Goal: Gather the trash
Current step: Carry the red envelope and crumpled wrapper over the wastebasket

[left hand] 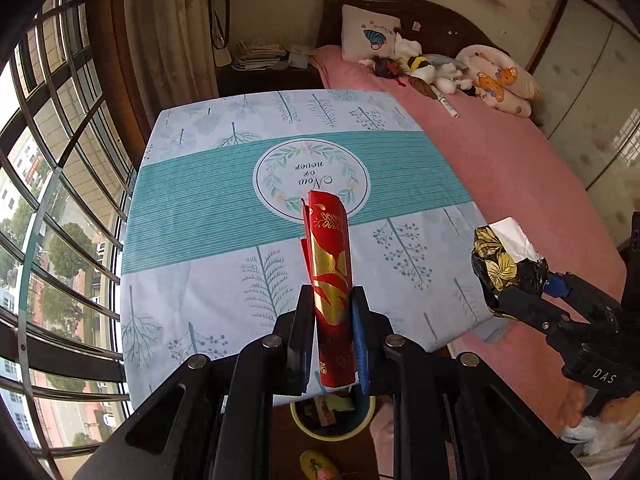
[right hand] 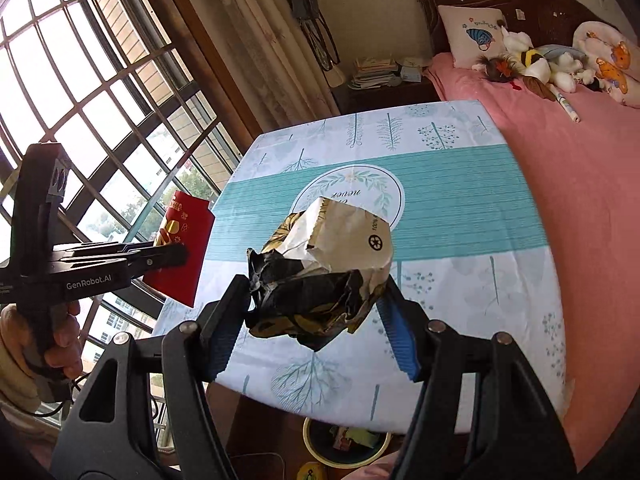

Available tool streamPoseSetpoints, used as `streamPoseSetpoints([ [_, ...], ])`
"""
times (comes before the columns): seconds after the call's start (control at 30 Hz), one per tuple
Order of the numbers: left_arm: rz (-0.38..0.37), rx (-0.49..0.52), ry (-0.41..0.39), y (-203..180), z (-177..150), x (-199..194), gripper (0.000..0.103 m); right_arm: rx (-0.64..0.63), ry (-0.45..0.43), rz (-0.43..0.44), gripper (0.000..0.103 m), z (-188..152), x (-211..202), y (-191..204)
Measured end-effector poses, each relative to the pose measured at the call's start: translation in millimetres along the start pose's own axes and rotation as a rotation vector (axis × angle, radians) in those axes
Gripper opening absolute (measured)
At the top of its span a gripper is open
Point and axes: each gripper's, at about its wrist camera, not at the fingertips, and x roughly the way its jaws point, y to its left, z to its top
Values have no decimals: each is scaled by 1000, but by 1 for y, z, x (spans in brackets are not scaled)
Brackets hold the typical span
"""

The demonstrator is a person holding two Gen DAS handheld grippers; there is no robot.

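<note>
So both bits of trash are up in the air over the surface (left hand: 192, 288): the red envelope (left hand: 330, 264) is pinched flat in the nearly closed left tool (left hand: 332, 320), and the crumpled bag (right hand: 320, 276) sits in the wide-set right tool (right hand: 316, 320), pads touching its sides. Risk, I'd say: that bag is bulky and springy, so it could slip out on the way and land on the bed (right hand: 560, 200). The bin (right hand: 316, 452) pokes out below the surface's near edge, half hidden, so that edge is in the way.
</note>
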Motion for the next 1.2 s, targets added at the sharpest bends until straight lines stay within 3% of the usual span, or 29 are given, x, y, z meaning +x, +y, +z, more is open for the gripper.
streamPoseSetpoints([
  [0.33,-106,83,59,-5,-129,-47,17,50,20,-75,60,-143,-86,82],
  [0.67,-162,63,174,-22,-200,-3,17,38,119,-101,61,-209,-100,97],
  [0.87,-201,-6,238,-13,-231,74,17,74,227,-64,61,-246,-54,69],
  [1.2,-173,7,306,6,-291,219,17,119,326,-9,62,-340,80,-7],
])
